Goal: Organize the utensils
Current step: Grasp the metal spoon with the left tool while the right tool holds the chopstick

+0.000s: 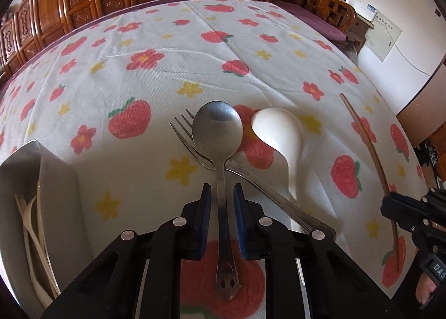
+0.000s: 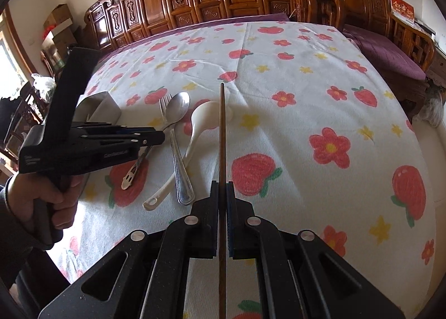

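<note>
A steel spoon [image 1: 218,132] lies on the flowered tablecloth, its handle running between the pads of my left gripper [image 1: 222,193], which is open around it with a small gap each side. A steel fork [image 1: 195,142] lies partly under the spoon. A white ceramic spoon [image 1: 281,135] lies just right of it. My right gripper [image 2: 222,188] is shut on a brown wooden chopstick [image 2: 222,123]; it also shows in the left wrist view [image 1: 362,135]. The spoon [image 2: 178,107], fork [image 2: 178,162] and white spoon [image 2: 200,121] show in the right wrist view.
A metal utensil holder [image 1: 60,179] stands at the left with white utensils inside; it also shows in the right wrist view [image 2: 104,108]. The tablecloth [image 1: 195,54] covers a round table. Carved wooden chairs and screens stand behind it.
</note>
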A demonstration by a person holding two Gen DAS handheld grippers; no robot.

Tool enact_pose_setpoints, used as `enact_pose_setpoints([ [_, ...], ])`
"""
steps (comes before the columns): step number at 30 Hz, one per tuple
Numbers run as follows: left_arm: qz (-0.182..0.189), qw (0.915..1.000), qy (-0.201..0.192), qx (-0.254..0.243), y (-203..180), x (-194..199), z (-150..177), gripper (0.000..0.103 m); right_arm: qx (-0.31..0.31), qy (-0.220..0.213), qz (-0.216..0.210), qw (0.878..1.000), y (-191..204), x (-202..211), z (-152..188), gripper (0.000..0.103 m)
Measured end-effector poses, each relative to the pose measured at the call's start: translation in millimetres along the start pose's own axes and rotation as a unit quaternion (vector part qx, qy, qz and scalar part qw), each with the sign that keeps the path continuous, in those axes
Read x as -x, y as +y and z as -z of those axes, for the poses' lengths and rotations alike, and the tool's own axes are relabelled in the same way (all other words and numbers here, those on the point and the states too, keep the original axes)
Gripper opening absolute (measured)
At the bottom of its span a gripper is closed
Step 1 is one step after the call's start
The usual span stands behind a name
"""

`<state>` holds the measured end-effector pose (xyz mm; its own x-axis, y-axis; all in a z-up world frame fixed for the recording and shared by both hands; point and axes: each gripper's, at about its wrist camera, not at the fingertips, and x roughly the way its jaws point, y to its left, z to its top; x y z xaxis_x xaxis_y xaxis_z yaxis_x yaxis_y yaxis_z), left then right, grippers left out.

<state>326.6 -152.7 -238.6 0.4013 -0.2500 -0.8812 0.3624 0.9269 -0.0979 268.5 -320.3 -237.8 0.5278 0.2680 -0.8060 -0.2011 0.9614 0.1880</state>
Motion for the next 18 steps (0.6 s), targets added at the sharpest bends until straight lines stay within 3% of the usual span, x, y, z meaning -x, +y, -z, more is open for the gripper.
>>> enact_pose_setpoints([
  [4, -0.002, 1.0, -0.003, 0.002, 1.2, -1.6, -3.6, 0.006, 0.0, 0.003, 0.001, 1.0, -0.2, -1.1, 1.3, 0.006],
  [11, -0.007, 0.9999, -0.002, -0.008, -0.2, 8.0, 4.2, 0.005, -0.003, 0.0, 0.003, 1.0, 2.0, -1.0, 2.4, 0.006],
  [18, -0.001, 0.9996, -0.025, -0.011, -0.4, 50.2, 20.1, 0.005, -0.002, -0.015, 0.001, 1.0, 16.5, 11.7, 3.5, 0.006],
])
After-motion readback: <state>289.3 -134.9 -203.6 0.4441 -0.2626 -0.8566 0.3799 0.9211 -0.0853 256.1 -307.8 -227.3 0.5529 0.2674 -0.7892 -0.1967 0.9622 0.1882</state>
